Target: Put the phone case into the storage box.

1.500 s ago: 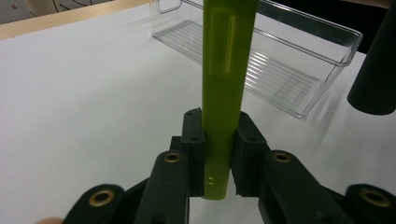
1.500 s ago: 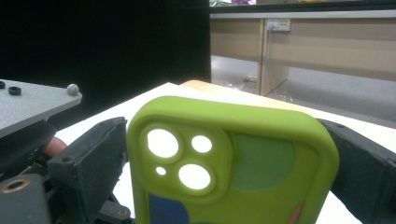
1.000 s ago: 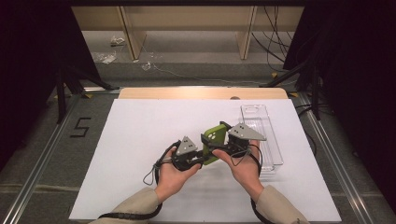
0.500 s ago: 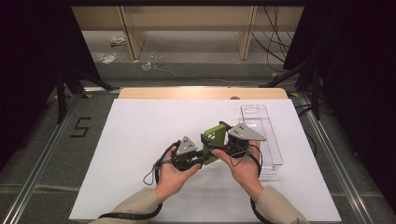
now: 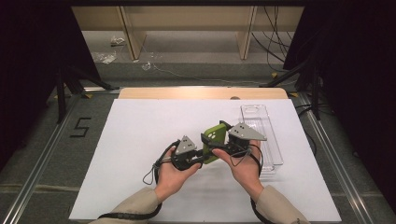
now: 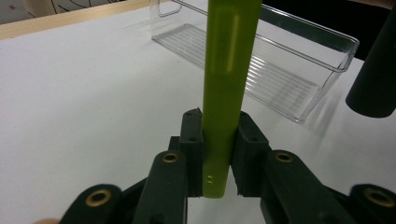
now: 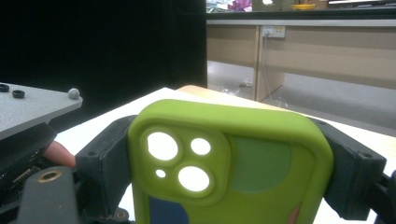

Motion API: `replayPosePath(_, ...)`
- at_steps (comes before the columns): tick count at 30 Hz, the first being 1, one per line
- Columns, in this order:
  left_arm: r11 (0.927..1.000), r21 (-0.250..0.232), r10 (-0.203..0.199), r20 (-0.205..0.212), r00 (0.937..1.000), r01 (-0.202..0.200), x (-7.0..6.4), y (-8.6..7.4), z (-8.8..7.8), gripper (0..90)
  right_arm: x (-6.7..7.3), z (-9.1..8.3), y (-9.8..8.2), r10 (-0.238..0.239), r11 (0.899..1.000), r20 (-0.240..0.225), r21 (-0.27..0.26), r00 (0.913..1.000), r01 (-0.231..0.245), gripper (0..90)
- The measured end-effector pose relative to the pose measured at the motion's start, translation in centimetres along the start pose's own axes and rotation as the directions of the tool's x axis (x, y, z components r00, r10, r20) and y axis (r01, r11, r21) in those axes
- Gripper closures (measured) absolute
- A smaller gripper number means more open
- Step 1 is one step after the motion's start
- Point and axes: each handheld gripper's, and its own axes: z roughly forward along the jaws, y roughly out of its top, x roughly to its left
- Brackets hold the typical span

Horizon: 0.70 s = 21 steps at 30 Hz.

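A clear plastic bin [image 5: 261, 135] sits on the white desk [image 5: 140, 135] at the right of the high view, long and narrow, with a ribbed floor and a cut-out handle at its far end; nothing lies in it that I can see. Just to its left, near the middle of that view, both hands hold a green phone case [image 5: 215, 140] up off the desk, between the two tools. The case is a soft-looking, matte lime green with rounded corners; in the right gripper view its raised camera block shows three round holes and a tiny fourth. The left gripper [image 5: 201, 156] has its black jaws pinched on the case's thin edge, which stands upright between the pads in the left gripper view; those jaws have just been easing open a little, yet the pads look to be against the case. The right gripper [image 5: 219, 140] clasps the case across its width, one blocky black jaw on each long side. Each tool carries a grey three-cornered plate on top, and thin cables loop below the hands.
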Motion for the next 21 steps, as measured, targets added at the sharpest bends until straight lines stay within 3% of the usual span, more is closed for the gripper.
replayPosePath(5,0.9996,-0.018,0.020,0.008,0.9998,-0.020,0.3,0.1,-0.1,45.1,-0.5,-0.4,0.4,0.004,1.000,0.013,-0.017,0.9999,-0.004,17.4)
replayPosePath(7,0.9986,0.014,0.050,0.002,0.9987,-0.050,0.1,0.2,-0.2,27.2,-0.7,-0.6,0.7,0.002,1.000,0.018,-0.023,0.9998,-0.002,17.4)
replayPosePath(11,0.9951,0.045,0.088,-0.006,0.9961,-0.087,0.1,0.2,-0.5,4.1,-1.0,-0.8,1.0,0.006,0.999,0.021,-0.037,0.9998,-0.005,17.4)
replayPosePath(16,0.9924,0.048,0.113,0.012,0.9935,-0.114,0.3,0.1,-1.0,0.0,-1.2,-1.1,1.3,0.009,0.999,0.024,-0.041,0.9997,-0.008,17.4)
replayPosePath(21,0.9934,0.021,0.113,0.012,0.9936,-0.113,0.6,0.1,-1.9,0.0,-1.5,-1.3,1.4,0.009,0.999,0.029,-0.047,0.9996,-0.007,17.4)
